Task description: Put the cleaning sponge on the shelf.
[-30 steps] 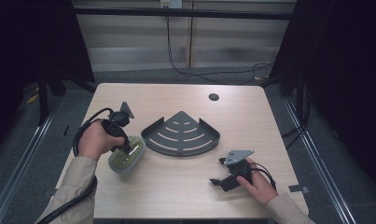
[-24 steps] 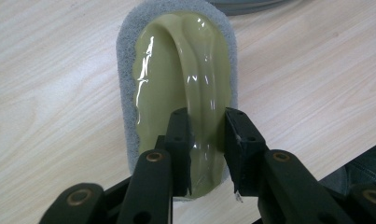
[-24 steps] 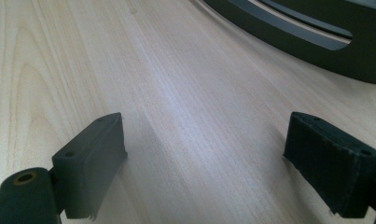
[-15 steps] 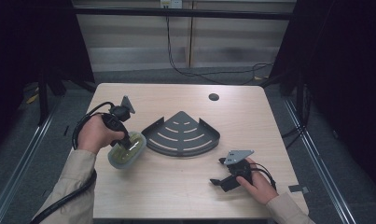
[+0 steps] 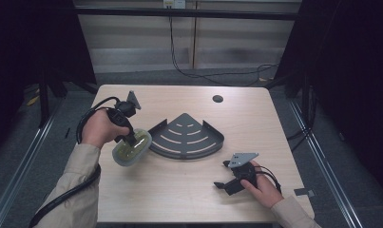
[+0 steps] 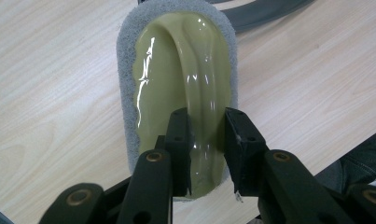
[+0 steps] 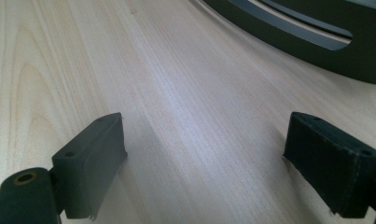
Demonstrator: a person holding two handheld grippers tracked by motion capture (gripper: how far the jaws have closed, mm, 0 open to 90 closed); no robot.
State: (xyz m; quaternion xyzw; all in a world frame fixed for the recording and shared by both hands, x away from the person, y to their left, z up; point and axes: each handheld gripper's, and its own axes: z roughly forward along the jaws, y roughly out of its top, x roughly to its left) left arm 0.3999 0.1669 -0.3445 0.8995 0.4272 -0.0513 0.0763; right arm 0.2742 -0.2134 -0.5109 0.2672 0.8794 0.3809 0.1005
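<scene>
The left hand-held gripper has lifted the one oval green scrubber with the grey pad off the wooden table, tilted, pinching its ridge, at 9 o'clock of the one dark fan-shaped metal rack. The right hand-held gripper rests spread at 5 o'clock.

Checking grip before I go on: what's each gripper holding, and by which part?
Left gripper is shut on the scrubber, pinching its raised green handle ridge. Right gripper is open, holding nothing.
</scene>
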